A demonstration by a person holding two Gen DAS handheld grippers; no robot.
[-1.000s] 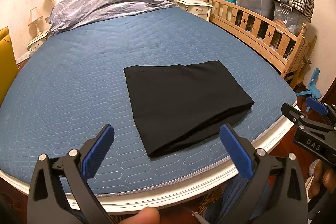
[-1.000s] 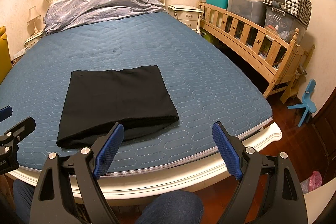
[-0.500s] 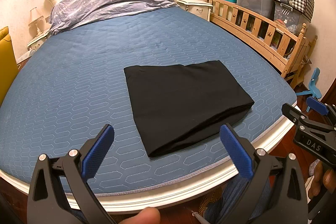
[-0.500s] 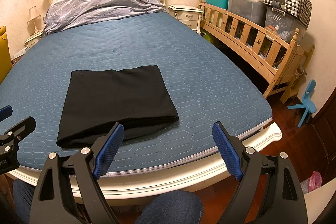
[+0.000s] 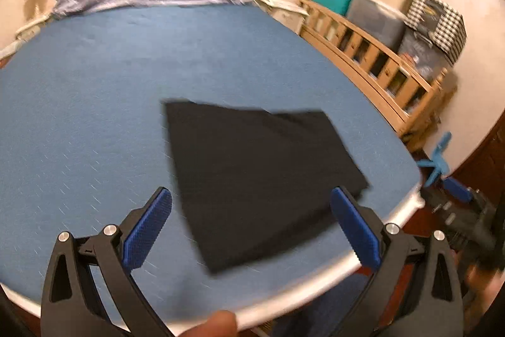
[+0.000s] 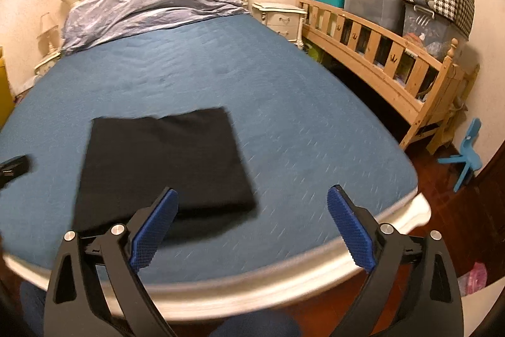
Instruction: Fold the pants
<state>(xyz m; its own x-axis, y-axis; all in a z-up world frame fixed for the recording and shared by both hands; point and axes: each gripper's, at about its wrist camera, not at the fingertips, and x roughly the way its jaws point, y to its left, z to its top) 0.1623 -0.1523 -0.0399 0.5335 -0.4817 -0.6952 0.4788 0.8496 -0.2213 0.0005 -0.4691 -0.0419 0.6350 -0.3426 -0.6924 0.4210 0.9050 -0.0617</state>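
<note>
Left wrist view shows the black pants (image 5: 258, 176) lying folded flat near the bed's (image 5: 79, 122) foot edge, both the left gripper (image 5: 249, 226) and right gripper (image 6: 252, 223) spread apart and empty, seemingly because folding looks finished.

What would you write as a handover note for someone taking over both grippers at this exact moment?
Left gripper: open, empty, held over the near edge of the bed, short of the pants.
Right gripper: open, empty, also at the near edge, its left finger showing in front of the pants' near edge.
Pants: black, folded into a compact rectangle, lying flat on the blue mattress near the foot of the bed; nothing touches them.
Done: the folding looks complete.
Left: probably nothing but a check of the edges; both views are motion-blurred, so fine wrinkles cannot be judged.
</note>
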